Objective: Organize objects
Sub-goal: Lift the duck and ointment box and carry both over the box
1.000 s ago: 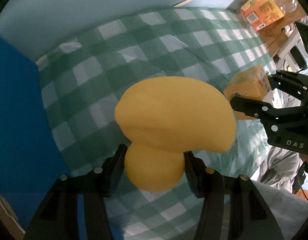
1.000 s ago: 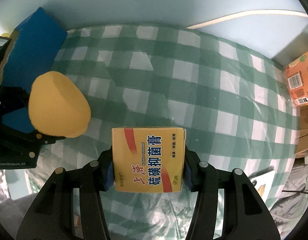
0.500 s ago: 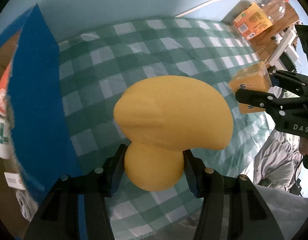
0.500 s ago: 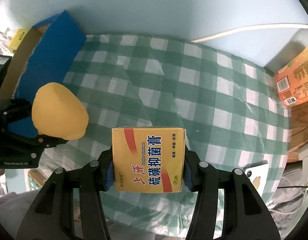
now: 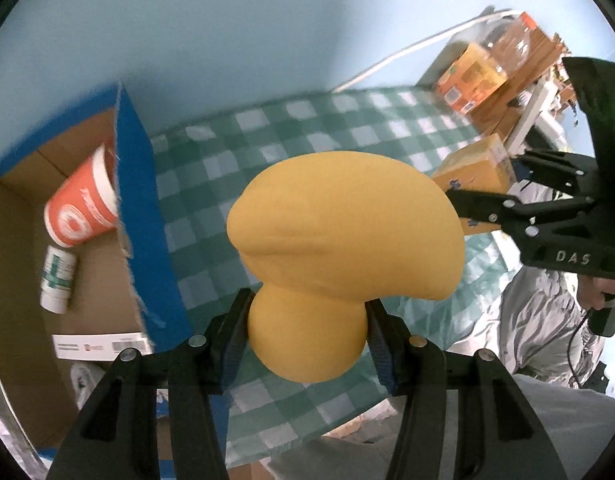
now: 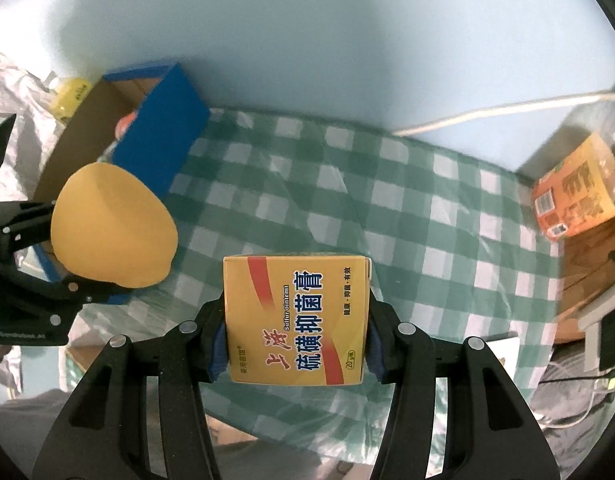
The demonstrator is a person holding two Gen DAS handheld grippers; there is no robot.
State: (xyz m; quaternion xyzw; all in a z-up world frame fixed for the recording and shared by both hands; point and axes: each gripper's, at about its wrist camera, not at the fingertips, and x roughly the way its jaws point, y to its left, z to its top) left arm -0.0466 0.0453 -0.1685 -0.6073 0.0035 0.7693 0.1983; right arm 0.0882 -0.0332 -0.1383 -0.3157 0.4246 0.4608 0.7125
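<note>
My left gripper [image 5: 307,336] is shut on a yellow mushroom-shaped toy [image 5: 343,228], gripping its round stem well above the checked cloth. The same yellow toy [image 6: 111,228] shows at the left of the right wrist view, next to the blue cardboard box [image 6: 159,136]. My right gripper [image 6: 295,336] is shut on a yellow ointment box [image 6: 295,320] with red swooshes and blue lettering. That ointment box [image 5: 475,168] also appears in the left wrist view, held by the right gripper's black fingers [image 5: 483,204], to the right of the toy.
The blue cardboard box [image 5: 147,208] stands open at the table's left end, holding an orange paper cup [image 5: 83,208], a small white bottle [image 5: 57,280] and a white packet [image 5: 99,346]. A green-and-white checked cloth [image 6: 387,208] covers the table. An orange carton [image 6: 575,192] sits far right.
Both grippers have risen and pulled back from the table with their objects. The left view has swung left, bringing the inside of the blue box and its contents into sight.
</note>
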